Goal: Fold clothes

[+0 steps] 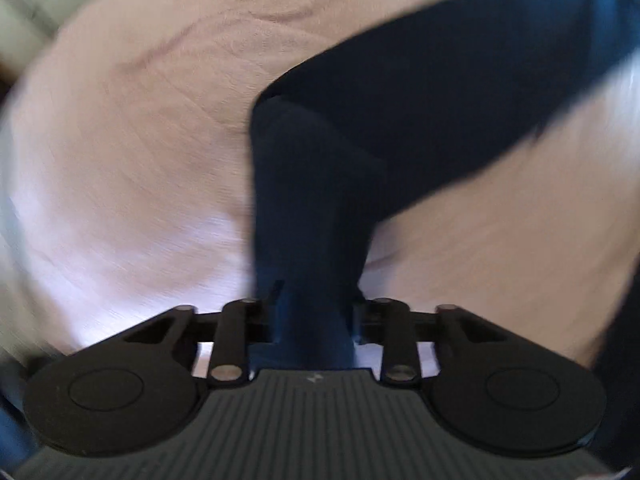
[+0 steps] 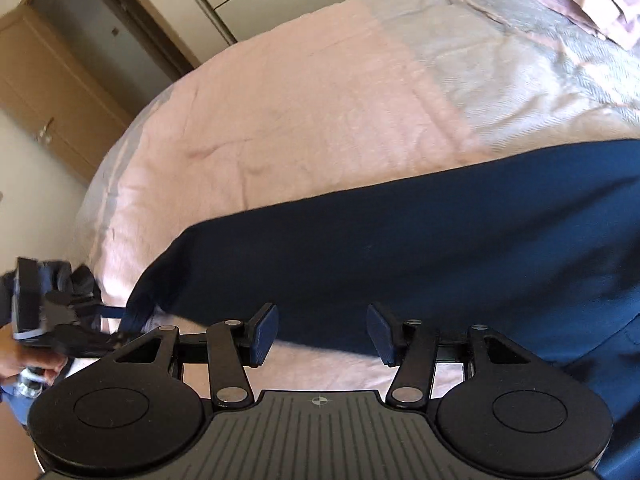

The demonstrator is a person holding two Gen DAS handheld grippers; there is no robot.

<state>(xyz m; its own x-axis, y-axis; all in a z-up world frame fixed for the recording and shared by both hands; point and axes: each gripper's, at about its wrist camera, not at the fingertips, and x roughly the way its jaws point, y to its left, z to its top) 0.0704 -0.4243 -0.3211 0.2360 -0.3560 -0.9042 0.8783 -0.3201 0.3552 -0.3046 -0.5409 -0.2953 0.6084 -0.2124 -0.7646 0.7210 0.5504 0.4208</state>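
Dark blue garment (image 2: 400, 248) spread flat across the pink bedspread (image 2: 280, 120), left gripper (image 1: 314, 312) pinching a bunched corner of the cloth, right gripper (image 2: 322, 332) with jaws spread wide just over the cloth's near edge, pinching nothing

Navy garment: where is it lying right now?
The navy garment lies spread on the pink bedspread near its front edge, lower right in the right wrist view; the left gripper pinches one end.
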